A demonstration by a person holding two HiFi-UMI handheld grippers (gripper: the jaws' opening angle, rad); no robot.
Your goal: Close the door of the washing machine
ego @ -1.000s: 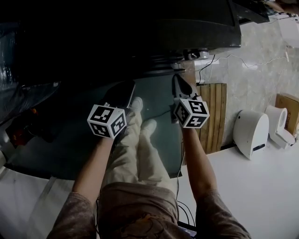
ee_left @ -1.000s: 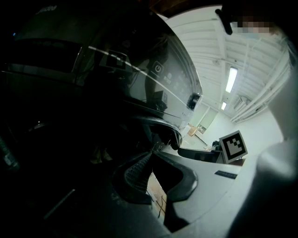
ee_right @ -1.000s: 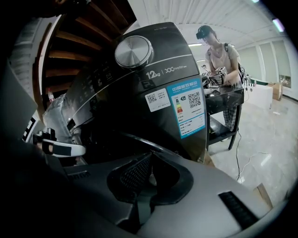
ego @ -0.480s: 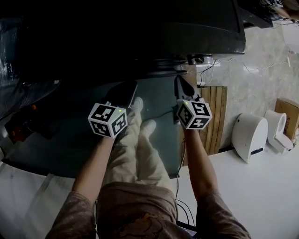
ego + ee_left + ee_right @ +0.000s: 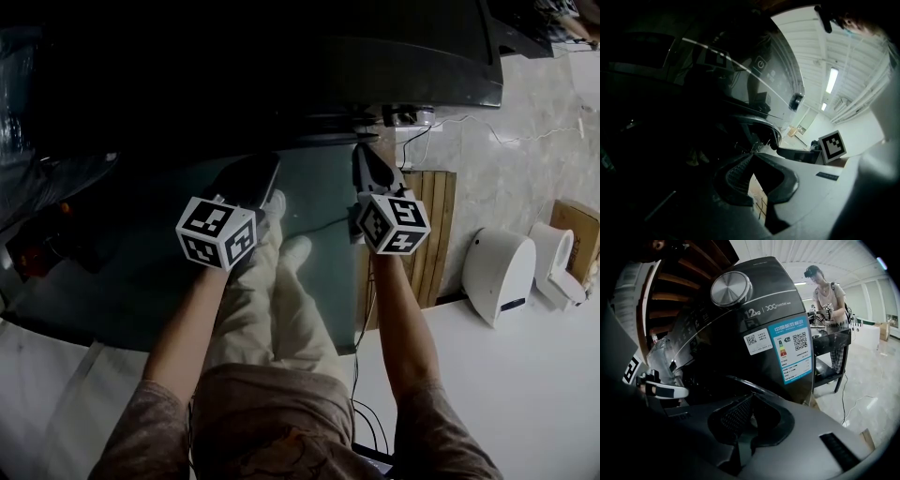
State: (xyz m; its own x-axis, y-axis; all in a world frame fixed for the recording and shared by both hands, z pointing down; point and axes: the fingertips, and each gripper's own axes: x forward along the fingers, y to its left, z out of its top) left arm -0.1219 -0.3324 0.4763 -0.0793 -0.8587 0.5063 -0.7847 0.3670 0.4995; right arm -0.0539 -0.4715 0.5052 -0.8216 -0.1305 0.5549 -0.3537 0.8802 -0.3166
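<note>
Door (image 5: 323, 253) open, standing out from washing machine (image 5: 281, 75). Left gripper (image 5: 752, 157), right gripper (image 5: 751, 397): fingers closed tip to tip, empty, near washing machine front. Contact with door unclear. Push evenly with both grippers toward washing machine until latch catches.

Your left gripper (image 5: 752, 154) sits low in the centre. Its two dark ribbed jaws are closed tip to tip with nothing between them, and pale floor shows through the hollow behind the tips. Just past them curves a dark rounded rim (image 5: 761, 125), too dim to read further. Above rises the black glossy washing machine (image 5: 740, 79), with a power symbol on its panel. To the right lies your right gripper (image 5: 783, 151) with its white marker cube (image 5: 833, 146), under a white ribbed ceiling (image 5: 811, 42) carrying long strip lights (image 5: 832, 79).
</note>
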